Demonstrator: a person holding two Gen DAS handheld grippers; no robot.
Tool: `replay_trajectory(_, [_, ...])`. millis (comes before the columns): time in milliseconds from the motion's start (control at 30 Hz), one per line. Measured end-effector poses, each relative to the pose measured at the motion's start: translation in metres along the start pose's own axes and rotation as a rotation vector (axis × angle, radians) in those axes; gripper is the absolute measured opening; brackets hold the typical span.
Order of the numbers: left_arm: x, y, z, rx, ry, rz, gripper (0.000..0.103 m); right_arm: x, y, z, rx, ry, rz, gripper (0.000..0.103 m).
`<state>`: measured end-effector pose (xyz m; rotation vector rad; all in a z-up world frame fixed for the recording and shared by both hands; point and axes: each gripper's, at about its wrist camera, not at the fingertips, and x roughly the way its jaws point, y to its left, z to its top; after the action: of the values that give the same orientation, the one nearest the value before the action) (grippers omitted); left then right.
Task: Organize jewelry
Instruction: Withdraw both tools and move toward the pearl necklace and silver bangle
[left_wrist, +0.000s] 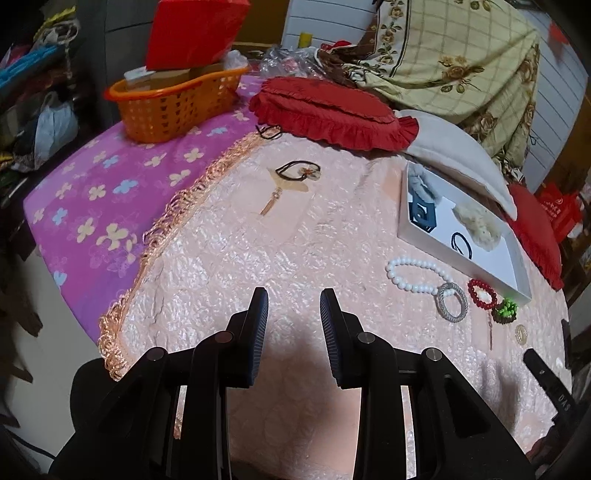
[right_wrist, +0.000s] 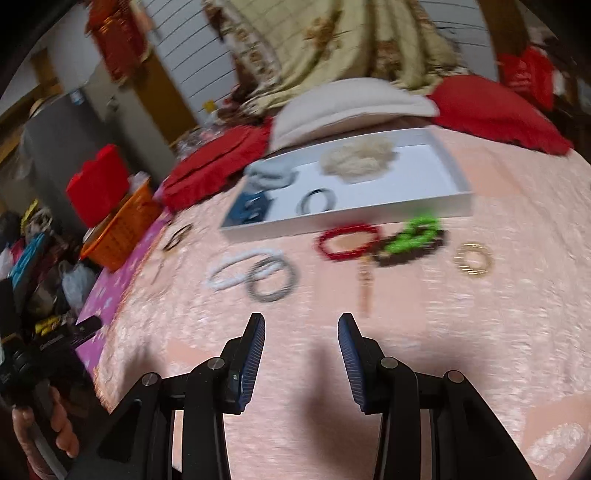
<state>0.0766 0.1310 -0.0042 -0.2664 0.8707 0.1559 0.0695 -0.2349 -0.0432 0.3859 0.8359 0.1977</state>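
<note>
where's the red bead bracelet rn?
The red bead bracelet lies on the pink bedspread, just in front of the white tray, between the silver ring bracelet and the green beaded piece; right side of the left wrist view.

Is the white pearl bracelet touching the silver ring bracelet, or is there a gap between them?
Touching. In the left wrist view the white pearl bracelet lies over the top of the silver ring bracelet, with no cover showing between them.

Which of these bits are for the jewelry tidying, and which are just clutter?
For the job: shallow white cardboard tray, white bead bracelet, silver mesh ring, red bead bracelet, green bead bracelet.

Lying about: orange plastic basket, red frilled cushion.
</note>
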Motion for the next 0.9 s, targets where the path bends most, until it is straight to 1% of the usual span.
replay_trajectory(100, [0.01, -0.006, 0.001, 0.025, 0.015, -0.038, 0.03, -0.008, -0.032, 0.002, 0.047, -0.026, -0.049, 0.039])
replay_trajectory(200, [0.036, -0.018, 0.004, 0.053, 0.085, -0.055, 0.03, -0.003, -0.058, 0.004, 0.073, -0.015, -0.107, 0.039])
replay_trajectory(267, [0.049, -0.027, 0.008, 0.038, 0.117, -0.124, 0.03, 0.0, -0.075, 0.007, 0.123, -0.009, -0.103, 0.039])
replay_trajectory(333, [0.064, -0.042, 0.013, 0.064, 0.151, -0.185, 0.03, 0.003, -0.084, 0.009, 0.141, -0.006, -0.107, 0.039])
replay_trajectory(400, [0.076, -0.057, 0.018, 0.11, 0.17, -0.2, 0.03, 0.008, -0.091, 0.011, 0.145, 0.004, -0.106, 0.039])
replay_trajectory(467, [0.092, -0.077, 0.024, 0.186, 0.182, -0.192, 0.03, 0.013, -0.095, 0.013, 0.151, 0.022, -0.089, 0.039])
replay_trajectory(500, [0.098, -0.084, 0.026, 0.215, 0.179, -0.191, 0.03, 0.015, -0.095, 0.014, 0.152, 0.03, -0.078, 0.039])
replay_trajectory(600, [0.117, -0.101, 0.036, 0.27, 0.172, -0.212, 0.03, 0.029, -0.082, 0.018, 0.134, 0.069, 0.002, 0.039])
replay_trajectory(733, [0.14, -0.113, 0.045, 0.321, 0.173, -0.228, 0.03, 0.057, -0.042, 0.025, 0.051, 0.127, 0.117, 0.039])
replay_trajectory(900, [0.156, -0.12, 0.043, 0.389, 0.18, -0.239, 0.03, 0.092, 0.002, 0.037, -0.039, 0.162, 0.156, 0.039])
